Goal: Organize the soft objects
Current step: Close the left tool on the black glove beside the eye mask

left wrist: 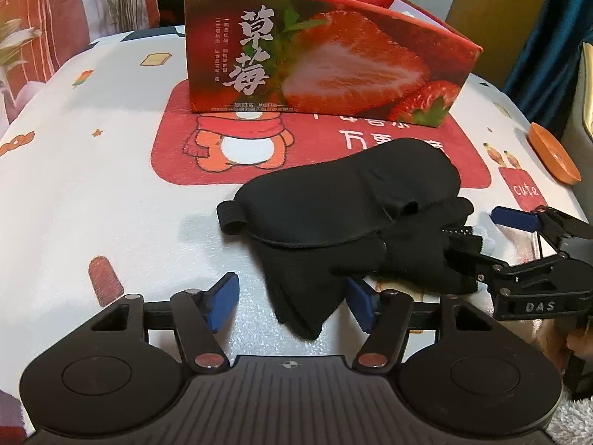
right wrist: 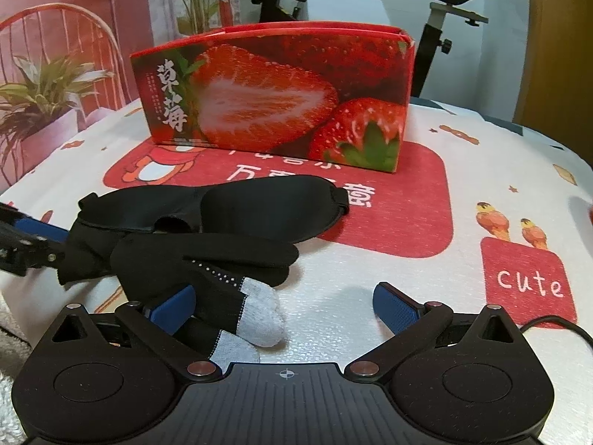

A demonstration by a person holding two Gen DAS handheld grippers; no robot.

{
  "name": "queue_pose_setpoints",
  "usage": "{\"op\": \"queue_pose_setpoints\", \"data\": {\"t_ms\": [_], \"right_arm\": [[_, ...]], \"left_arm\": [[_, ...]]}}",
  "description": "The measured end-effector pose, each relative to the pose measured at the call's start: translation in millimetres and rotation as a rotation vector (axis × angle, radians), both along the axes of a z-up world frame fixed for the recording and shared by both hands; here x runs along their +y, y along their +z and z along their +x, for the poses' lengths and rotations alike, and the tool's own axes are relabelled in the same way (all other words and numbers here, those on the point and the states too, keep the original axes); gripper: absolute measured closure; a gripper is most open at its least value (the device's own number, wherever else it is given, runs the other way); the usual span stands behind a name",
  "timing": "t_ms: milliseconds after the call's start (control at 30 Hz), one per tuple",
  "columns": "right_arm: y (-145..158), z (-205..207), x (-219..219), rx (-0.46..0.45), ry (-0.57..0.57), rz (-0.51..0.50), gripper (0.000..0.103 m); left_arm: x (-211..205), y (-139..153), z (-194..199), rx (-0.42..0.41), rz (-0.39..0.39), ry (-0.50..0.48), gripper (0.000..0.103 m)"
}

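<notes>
A black sleep mask [left wrist: 348,185] [right wrist: 237,207] lies on the cartoon tablecloth [left wrist: 92,193], partly over a black knitted glove [left wrist: 326,270] [right wrist: 192,259] with white dots and grey fingertips. Behind them stands an open red strawberry box [left wrist: 326,63] [right wrist: 278,100]. My left gripper [left wrist: 292,304] is open; one end of the glove lies between its blue pads, against the right one and apart from the left. My right gripper [right wrist: 285,307] [left wrist: 493,237] is open wide, with the glove's grey-tipped end lying by its left pad. The left gripper's fingers [right wrist: 26,244] show at the left edge.
An orange dish [left wrist: 552,159] sits at the table's right edge. A black cable [right wrist: 556,324] runs along the near right. An exercise bike [right wrist: 444,18] and a potted plant [right wrist: 44,92] stand beyond the table.
</notes>
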State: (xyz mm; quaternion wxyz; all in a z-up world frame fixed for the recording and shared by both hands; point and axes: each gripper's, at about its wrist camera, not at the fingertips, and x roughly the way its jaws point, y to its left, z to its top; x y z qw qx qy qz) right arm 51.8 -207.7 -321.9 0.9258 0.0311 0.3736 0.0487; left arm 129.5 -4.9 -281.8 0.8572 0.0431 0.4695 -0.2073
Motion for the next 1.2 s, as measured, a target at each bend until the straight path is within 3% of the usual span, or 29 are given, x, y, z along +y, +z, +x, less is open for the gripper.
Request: {"op": "queue_pose_setpoints", "data": {"t_ms": [367,500,667,733,833,1033,1200], "right_arm": [[1.2,-0.6,-0.5,-0.017,0.045,0.024,0.007],[2.7,-1.7,0.7,-0.026,0.061,0.034,0.017],[4.1,-2.8,3.6,-0.034,0.082,0.041,0.027],[4.6,-3.0,4.1,-0.035,0.088,0.045,0.034],[5.6,-3.4,4.7,-0.037,0.105,0.054,0.044],[9.0,-6.6,10.1,-0.039,0.155,0.054,0.068],[10.3,-7.4,8.4,-0.04,0.161,0.073,0.078]], "left_arm": [[-2.3,-0.6,3.8,-0.024,-0.016,-0.002,0.037],[-1.8,-1.7,3.6,-0.029,-0.057,-0.019,0.038],[-6.7,-4.0,-4.1,-0.054,-0.059,-0.062,0.058],[-3.1,-5.1,-5.2,-0.048,-0.08,-0.051,0.075],[1.4,-6.9,-5.4,-0.045,-0.104,-0.033,0.079],[-4.5,-7.1,-9.0,-0.072,-0.066,-0.045,0.079],[-1.5,-8.0,-8.1,-0.071,-0.078,-0.042,0.078]]}}
